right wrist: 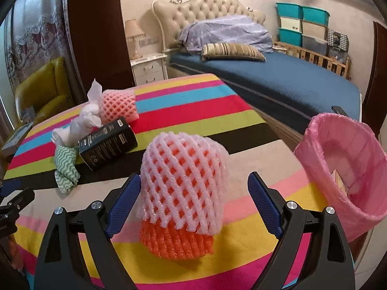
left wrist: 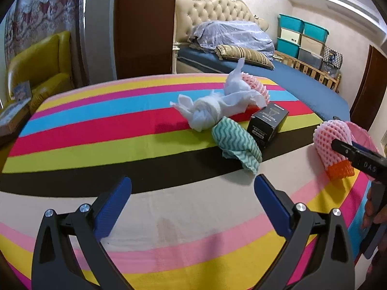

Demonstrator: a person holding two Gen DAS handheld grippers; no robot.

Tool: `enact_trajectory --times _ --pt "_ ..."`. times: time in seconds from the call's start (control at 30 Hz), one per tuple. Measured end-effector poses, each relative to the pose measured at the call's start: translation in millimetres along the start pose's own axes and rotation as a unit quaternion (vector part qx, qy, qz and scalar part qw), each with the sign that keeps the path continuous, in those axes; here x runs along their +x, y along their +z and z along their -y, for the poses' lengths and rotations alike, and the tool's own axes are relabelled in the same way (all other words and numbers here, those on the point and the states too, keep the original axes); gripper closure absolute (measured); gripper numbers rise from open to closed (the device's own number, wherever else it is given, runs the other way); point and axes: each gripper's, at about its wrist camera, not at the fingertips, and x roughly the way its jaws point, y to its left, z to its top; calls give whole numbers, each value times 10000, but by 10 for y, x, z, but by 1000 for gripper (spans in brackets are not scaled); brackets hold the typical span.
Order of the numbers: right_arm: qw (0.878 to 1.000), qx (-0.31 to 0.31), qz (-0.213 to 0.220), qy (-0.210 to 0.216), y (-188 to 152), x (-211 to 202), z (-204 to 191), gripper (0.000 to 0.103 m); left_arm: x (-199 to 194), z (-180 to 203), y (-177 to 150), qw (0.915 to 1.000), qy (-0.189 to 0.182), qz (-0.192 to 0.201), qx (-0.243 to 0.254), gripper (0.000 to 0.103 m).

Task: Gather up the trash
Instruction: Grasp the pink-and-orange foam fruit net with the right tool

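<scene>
Fingers of right gripper spread astride foam net; left gripper spread over bare cloth.

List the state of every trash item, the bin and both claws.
Left claw: open, empty.
Right claw: open around foam nets, not gripping.
White-over-orange foam nets: nested, on table.
Black box: lying flat.
Tissue wad: crumpled.
Green cloth: bunched.
Pink-lined bin: open.
</scene>
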Motion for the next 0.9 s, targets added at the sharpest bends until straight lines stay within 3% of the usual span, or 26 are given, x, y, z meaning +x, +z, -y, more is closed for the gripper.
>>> enact_trajectory --times 0.23,0.37,0.63,0.77,0.9 --pt "9990 39 -432 -101 6 189 7 19 94 -145 -1 9984 173 -255 -476 6" --pt "9990 65 -433 -118 3 203 13 20 109 -166 -1 9976 230 -313 -581 6" --pt "9990 252 -346 -120 -20 156 69 26 105 -16 20 9986 392 -272 -240 6" --pt "9991 226 -358 -50 -9 163 59 28 103 26 23 9990 292 -279 -189 5" --pt "9991 170 -389 60 -13 182 32 42 113 6 -4 9985 -24 -347 -424 5"
